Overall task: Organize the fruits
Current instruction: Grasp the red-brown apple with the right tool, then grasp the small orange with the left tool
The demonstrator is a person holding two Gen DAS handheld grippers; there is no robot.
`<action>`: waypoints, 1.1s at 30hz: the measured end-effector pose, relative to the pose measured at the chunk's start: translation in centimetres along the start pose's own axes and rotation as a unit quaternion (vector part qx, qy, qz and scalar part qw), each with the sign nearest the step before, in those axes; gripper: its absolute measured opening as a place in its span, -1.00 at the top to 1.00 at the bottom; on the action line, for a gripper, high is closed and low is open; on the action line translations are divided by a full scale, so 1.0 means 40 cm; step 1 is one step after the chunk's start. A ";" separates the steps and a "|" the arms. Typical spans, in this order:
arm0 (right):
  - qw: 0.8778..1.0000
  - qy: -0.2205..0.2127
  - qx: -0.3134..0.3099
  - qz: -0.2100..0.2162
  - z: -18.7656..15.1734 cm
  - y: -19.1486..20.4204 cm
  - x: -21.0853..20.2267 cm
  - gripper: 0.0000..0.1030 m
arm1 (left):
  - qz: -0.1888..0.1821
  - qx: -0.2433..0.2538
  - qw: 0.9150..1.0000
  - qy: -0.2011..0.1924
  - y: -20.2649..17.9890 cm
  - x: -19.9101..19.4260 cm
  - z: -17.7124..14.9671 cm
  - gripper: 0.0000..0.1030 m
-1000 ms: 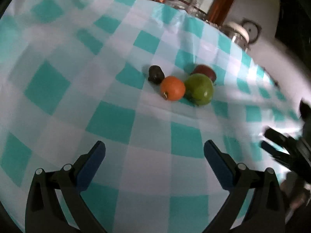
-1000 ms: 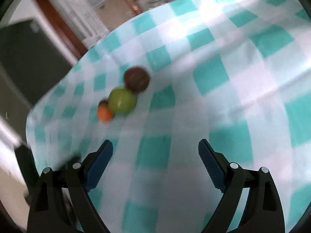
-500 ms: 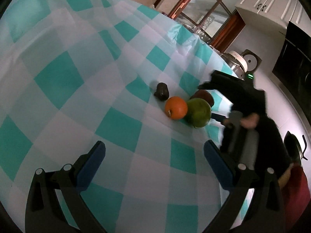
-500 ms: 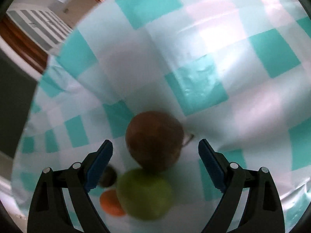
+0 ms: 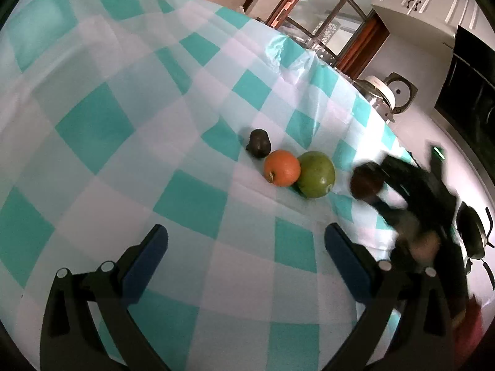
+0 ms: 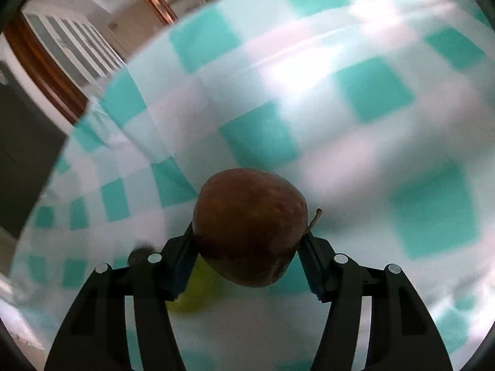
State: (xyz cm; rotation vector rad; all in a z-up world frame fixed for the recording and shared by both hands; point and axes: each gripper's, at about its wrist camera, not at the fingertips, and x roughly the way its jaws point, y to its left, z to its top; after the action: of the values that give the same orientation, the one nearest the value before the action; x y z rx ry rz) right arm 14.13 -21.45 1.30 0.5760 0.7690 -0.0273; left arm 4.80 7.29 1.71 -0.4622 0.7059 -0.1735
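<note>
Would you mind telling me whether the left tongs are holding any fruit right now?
No, the left tongs stand open over bare tablecloth, while the orange lies well ahead of them.

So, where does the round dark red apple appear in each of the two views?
Left wrist view: the round dark red apple is at the right, blurred, in the right gripper.
Right wrist view: low centre, clamped between the blue pads.
Shared landmark: the round green apple on the checked tablecloth.
</note>
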 end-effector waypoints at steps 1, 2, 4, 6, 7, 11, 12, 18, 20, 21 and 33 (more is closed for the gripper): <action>1.000 -0.003 -0.002 0.004 -0.029 -0.035 -0.033 -0.15 | 0.000 0.002 1.000 0.002 -0.002 0.001 0.000 -0.97; 1.000 -0.003 0.001 0.012 -0.055 -0.068 -0.055 -0.15 | -0.001 0.003 1.000 0.003 -0.003 0.003 -0.001 -0.97; 1.000 -0.005 0.001 0.029 -0.111 -0.123 -0.090 -0.15 | -0.002 0.005 1.000 0.006 -0.004 0.006 -0.001 -0.97; 0.999 -0.006 0.000 0.032 -0.141 -0.145 -0.107 -0.15 | 0.002 0.006 1.000 0.008 -0.005 0.008 0.000 -0.97; 0.999 0.001 0.013 0.049 -0.149 -0.157 -0.110 -0.15 | 0.005 0.007 1.000 0.010 -0.007 0.010 -0.001 -0.97; 0.998 -0.001 0.005 0.066 -0.139 -0.148 -0.107 -0.15 | 0.020 0.014 0.999 0.026 -0.016 0.022 -0.005 -0.97; 0.998 0.001 0.002 0.069 -0.146 -0.148 -0.108 -0.15 | 0.026 0.012 0.999 0.033 -0.017 0.027 -0.008 -0.97; 0.997 -0.009 -0.024 0.077 -0.161 -0.144 -0.128 -0.15 | 0.067 0.081 0.991 0.081 -0.070 0.098 0.011 -0.97; 0.996 -0.009 -0.030 0.078 -0.162 -0.139 -0.129 -0.16 | 0.098 0.110 0.985 0.092 -0.100 0.147 0.025 -0.97; 0.996 -0.009 -0.031 0.079 -0.161 -0.138 -0.128 -0.16 | 0.114 0.133 0.979 0.100 -0.122 0.181 0.036 -0.96; 0.996 -0.001 -0.022 0.083 -0.159 -0.144 -0.119 -0.16 | 0.111 0.259 0.953 0.114 -0.212 0.366 0.125 0.13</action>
State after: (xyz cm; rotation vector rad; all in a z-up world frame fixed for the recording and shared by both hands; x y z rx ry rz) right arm 5.24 -24.01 -1.97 0.5960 0.7156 0.1414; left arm 19.11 -2.96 0.40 0.1434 0.8981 -0.1940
